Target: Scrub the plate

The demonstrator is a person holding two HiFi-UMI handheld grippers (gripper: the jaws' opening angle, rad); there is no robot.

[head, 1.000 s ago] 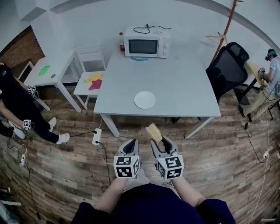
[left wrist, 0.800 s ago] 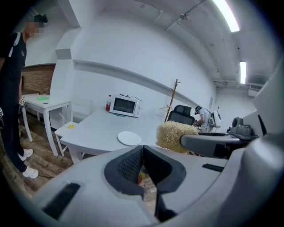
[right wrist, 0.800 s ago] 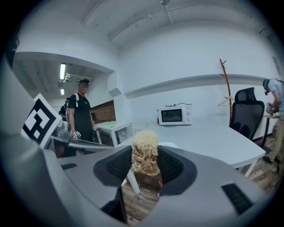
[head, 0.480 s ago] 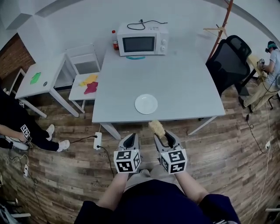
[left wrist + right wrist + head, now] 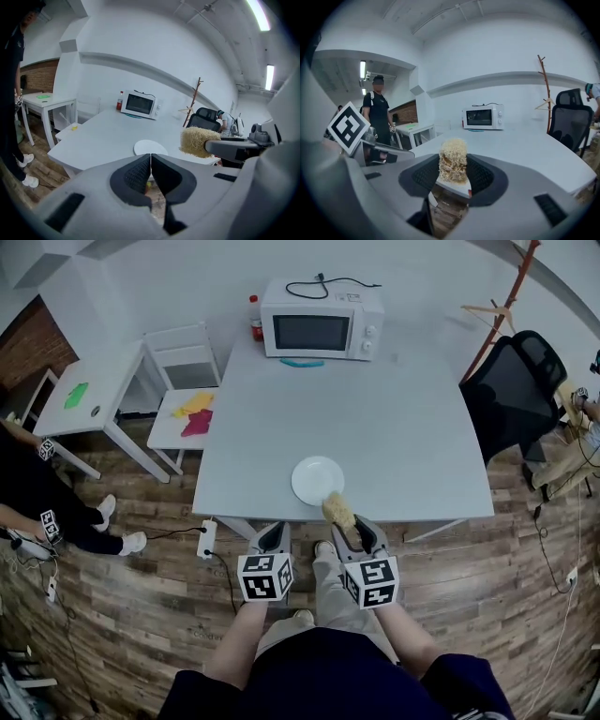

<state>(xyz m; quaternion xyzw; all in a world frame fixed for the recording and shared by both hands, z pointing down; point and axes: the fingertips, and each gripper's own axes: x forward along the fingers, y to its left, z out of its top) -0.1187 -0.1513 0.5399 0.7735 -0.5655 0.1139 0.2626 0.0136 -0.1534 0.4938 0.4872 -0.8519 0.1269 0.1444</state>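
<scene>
**Head view:** vs 1 s ago, both grippers are closer to the table (image 5: 403, 427). Then they were over the floor w/ the plate well ahead; now their tips reach the near edge. Plate (image 5: 314, 476) itself sits at the same spot, near the front edge, w/ the microwave (image 5: 322, 331) at the far end. Left gripper (image 5: 273, 532) is just short of the edge, w/ the plate ahead & a bit to its right, not touching. Right gripper (image 5: 354, 532) carries a yellowish scrubber (image 5: 337, 510), whose tip overlaps the plate's near-right rim. Can't tell if it's touching or above.

**Left gripper view:** jaws pressed together, nothing btw them. Plate (image 5: 150, 146) lies straight ahead, just past the tips, on the table. Scrubber (image 5: 198, 141) is to the right, sticking out of the other gripper, beside the plate's right rim.

**Right gripper view:** jaws clamped on the scrubber (image 5: 453, 158), which stands upright btw the pads and blocks the view straight ahead. Table edge is just beyond. Left gripper's marker cube (image 5: 348, 127) is at far left.
</scene>
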